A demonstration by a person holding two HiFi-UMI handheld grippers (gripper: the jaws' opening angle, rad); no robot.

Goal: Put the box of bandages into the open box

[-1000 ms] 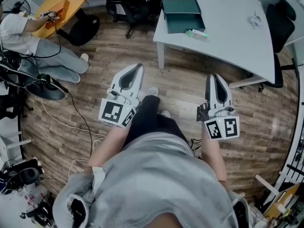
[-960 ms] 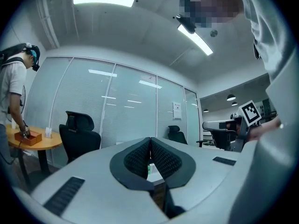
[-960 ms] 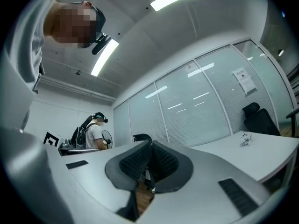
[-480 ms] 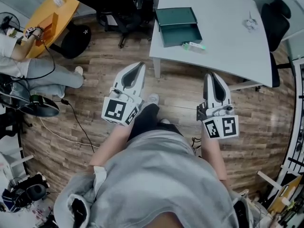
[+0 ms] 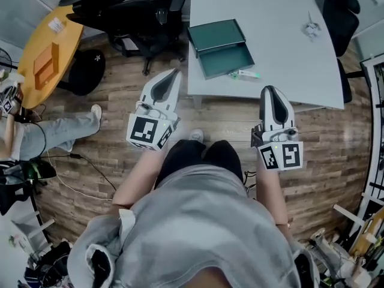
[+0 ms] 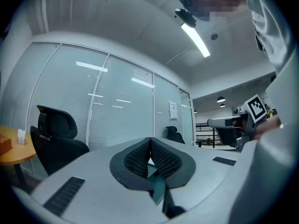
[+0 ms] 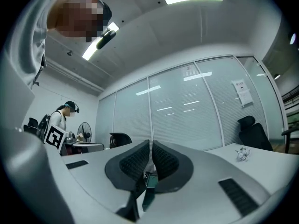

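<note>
Jaws on left gripper (image 5: 173, 75) and right gripper (image 5: 271, 91) are pressing together, empty. Box of bandages (image 5: 243, 74) is lying beside the open box (image 5: 223, 57) at the table's (image 5: 282, 35) near edge.

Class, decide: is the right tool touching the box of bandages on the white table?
Apart. The head view shows the right tool shut and empty, with bare table showing between its tip and the box of bandages.

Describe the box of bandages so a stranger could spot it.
Look at the big white table. Near its front edge sits an open dark green box; the bandage box lies just beside it, small, slim and pale with a green end.
</note>
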